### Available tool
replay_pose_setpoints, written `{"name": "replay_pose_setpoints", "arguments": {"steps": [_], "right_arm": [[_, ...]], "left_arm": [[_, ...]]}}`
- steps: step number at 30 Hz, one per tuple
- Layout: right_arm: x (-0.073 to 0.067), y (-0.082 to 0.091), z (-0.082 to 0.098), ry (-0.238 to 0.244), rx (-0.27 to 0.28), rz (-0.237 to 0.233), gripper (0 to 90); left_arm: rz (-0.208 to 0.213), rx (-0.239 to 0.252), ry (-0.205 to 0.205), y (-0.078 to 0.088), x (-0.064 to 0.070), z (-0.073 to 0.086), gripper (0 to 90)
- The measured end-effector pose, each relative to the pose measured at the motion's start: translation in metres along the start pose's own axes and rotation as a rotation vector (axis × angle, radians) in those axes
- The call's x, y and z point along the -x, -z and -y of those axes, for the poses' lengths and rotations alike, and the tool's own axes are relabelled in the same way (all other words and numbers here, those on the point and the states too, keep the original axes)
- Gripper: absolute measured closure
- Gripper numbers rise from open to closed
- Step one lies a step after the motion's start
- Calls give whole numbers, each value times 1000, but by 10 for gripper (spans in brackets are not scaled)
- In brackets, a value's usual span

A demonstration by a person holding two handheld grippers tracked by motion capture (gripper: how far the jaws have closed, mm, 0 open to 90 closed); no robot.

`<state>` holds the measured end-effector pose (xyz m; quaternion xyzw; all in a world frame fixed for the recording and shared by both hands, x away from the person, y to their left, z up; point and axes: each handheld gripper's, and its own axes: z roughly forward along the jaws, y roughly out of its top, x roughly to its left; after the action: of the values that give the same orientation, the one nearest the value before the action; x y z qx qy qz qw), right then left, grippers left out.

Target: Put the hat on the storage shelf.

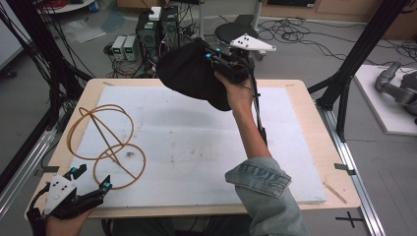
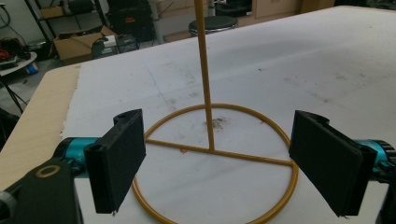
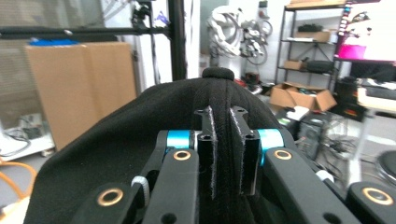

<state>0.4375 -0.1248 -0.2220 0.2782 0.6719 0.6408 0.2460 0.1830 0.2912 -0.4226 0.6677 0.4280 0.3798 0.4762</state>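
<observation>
At the near left corner of the bench [image 1: 314, 147], the left gripper [image 1: 91, 179] rests low with its jaws spread wide and nothing between them. In the left gripper view the two black pads [image 2: 116, 161] stand to either side of the base ring of the wire stand [image 2: 212, 154], without touching it. That yellow stand sits on the white mat [image 1: 196, 147] just ahead of the left gripper: a flat ring on the mat, a thin upright post from its crossbar, and hoops at the top.

Further right and towards the far edge of the bench, the right gripper [image 1: 216, 56] is held up in the air, pinching a black cap [image 1: 189, 73]. In the right gripper view its jaws are pressed together on a fold of the cap's cloth [image 3: 224, 140], with the crown and its top button pointing away from the camera. The cap hangs clear of the mat.

The stand lies to the left of the cap, nearer the person and lower. Its post runs straight up, so the cap probably has to travel left and come down over the hoops from above. The left gripper is much the nearer to the stand and looks placed to steady its base.
</observation>
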Motion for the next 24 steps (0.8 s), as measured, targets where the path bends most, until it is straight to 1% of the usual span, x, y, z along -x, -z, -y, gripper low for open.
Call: {"name": "replay_pose_setpoints", "arguments": {"steps": [3,4,5,7,8,9,11,15,16,17,18,24], "right_arm": [[-5,-1,-3,1,10,-18,835],[-10,-2,-5,-2,20,-33,835],[-12,-3,-7,2,22,-42,835],[-16,-5,-8,-4,27,-54,835],[-16,-5,-8,-4,27,-54,835],[-21,-6,-9,-11,40,-74,835],[-26,-7,-11,-14,49,-88,835],[-38,-12,-14,-15,57,-131,835],[-38,-12,-14,-15,57,-131,835],[-45,-15,-15,-13,61,-154,835],[-48,-17,-16,-18,66,-168,835],[-69,-24,-20,-11,80,-234,834]], "left_arm": [[1,3,-1,0,0,0,188],[2,1,0,0,0,0,189],[2,3,-1,0,0,0,189],[1,3,-1,0,0,0,189],[1,3,-1,0,0,0,190],[2,2,1,0,0,0,190],[2,2,1,0,0,0,190],[1,0,-5,0,0,0,190],[1,0,-5,0,0,0,190],[1,1,-6,0,0,0,190],[1,1,-5,0,0,0,190],[0,2,-3,1,0,0,190]]}}
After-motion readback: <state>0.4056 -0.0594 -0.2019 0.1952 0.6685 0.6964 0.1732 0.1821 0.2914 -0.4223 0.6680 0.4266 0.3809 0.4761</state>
